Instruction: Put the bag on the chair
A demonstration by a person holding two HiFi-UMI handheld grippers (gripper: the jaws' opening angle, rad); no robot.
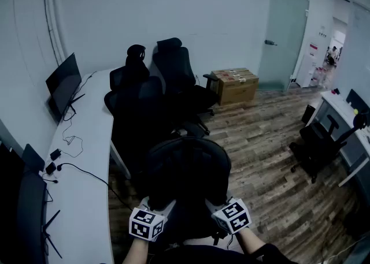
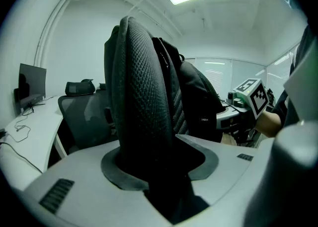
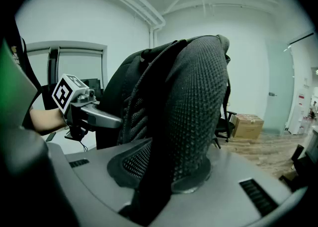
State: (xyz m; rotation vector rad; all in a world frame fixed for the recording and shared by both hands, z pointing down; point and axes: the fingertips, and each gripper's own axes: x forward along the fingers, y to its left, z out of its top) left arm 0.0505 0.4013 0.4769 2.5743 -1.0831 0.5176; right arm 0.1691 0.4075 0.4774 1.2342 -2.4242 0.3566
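The black bag (image 1: 188, 176), a backpack, hangs low in the head view, held up between both grippers. My left gripper (image 1: 157, 208) is shut on a padded mesh shoulder strap (image 2: 141, 102), which fills the gap between its jaws. My right gripper (image 1: 217, 204) is shut on the other mesh strap (image 3: 196, 107) in the same way. Each gripper shows in the other's view: the right gripper (image 2: 246, 103) and the left gripper (image 3: 79, 109). A black office chair (image 1: 137, 115) stands just beyond the bag, beside the desk. The bag hides the fingertips in the head view.
Two more black chairs (image 1: 180, 75) stand behind the near one. A long white desk (image 1: 87, 159) with monitors (image 1: 62, 84) and cables runs along the left. Cardboard boxes (image 1: 236, 85) sit by the far wall. Another chair (image 1: 317, 144) and a desk (image 1: 347, 118) are at the right.
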